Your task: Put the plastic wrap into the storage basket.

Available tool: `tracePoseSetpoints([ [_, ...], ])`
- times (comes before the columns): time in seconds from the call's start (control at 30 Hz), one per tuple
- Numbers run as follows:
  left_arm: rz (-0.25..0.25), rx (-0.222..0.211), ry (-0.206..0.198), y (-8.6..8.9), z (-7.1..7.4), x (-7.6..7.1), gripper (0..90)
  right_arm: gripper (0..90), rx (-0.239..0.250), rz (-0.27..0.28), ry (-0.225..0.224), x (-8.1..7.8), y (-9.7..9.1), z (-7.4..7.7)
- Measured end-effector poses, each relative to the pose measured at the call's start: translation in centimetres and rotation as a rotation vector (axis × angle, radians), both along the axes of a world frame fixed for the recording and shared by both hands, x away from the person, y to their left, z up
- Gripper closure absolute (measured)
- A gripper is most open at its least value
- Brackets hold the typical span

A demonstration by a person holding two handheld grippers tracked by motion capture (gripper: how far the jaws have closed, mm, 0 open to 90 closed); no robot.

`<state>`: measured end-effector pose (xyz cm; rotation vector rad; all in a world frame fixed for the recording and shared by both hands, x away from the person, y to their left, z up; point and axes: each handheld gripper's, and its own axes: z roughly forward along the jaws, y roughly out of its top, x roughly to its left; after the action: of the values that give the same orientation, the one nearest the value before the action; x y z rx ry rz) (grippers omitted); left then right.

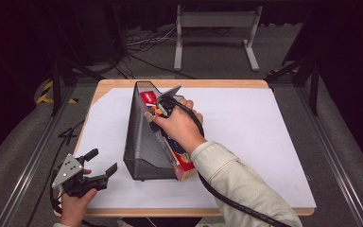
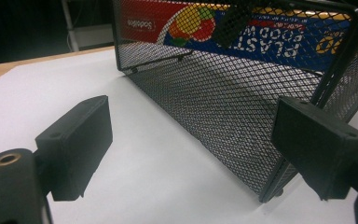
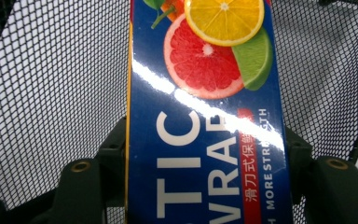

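At the near left corner of the table [image 1: 246, 142], the left gripper [image 1: 105, 165] rests low in the person's left hand [image 1: 75, 203], its jaws spread wide with nothing between them. It points toward the middle of the table, and in the left gripper view its two black pads [image 2: 77, 144] frame the near end of the black mesh file holder [image 2: 223, 107], well short of touching it. A grey three-cornered plate sits on top of this gripper.

Farther in, a little left of the table's middle, the mesh file holder [image 1: 144, 137] stands upright on the white sheet that covers the table, its low open end toward the near edge and its tall end toward the far edge. Inside it lies the plastic wrap box [image 1: 182, 163], a long blue and red carton printed with citrus slices; its near end juts out of the holder's low end, and its length slants up toward the tall end.

The right hand [image 1: 182, 127] reaches over the holder's right wall, with the right gripper [image 1: 157, 111] down at the upper part of the box. In the right gripper view the box [image 3: 205, 140] runs straight between the jaws, both pads pressed against its long sides, so this gripper is pinching the box, with mesh on either side.

Beyond the far edge, a grey metal stand sits on the floor.
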<state>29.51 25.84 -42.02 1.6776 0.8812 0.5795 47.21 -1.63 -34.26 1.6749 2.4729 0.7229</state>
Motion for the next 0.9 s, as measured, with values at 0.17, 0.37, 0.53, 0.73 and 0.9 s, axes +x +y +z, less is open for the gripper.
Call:
tracePoseSetpoints([
  [0.17,0.001,-0.003,0.001,0.0,0.0,0.0,13.4,38.6,-0.024,0.000,0.010,0.1,0.3,0.0],
  [0.37,0.001,-0.001,0.001,0.0,0.0,0.0,13.5,38.3,-0.069,0.014,0.051,0.4,0.6,-0.8],
  [0.53,0.005,-0.005,-0.001,0.0,0.0,0.1,13.5,36.8,-0.075,0.025,0.066,0.7,0.6,-1.1],
  [0.73,0.000,-0.001,-0.002,0.0,0.0,0.1,13.4,31.3,-0.044,0.037,0.043,0.7,0.5,-0.8],
  [0.9,-0.002,-0.003,0.000,-0.1,0.0,0.1,13.4,28.7,-0.038,0.050,0.005,0.2,0.2,-0.3],
])
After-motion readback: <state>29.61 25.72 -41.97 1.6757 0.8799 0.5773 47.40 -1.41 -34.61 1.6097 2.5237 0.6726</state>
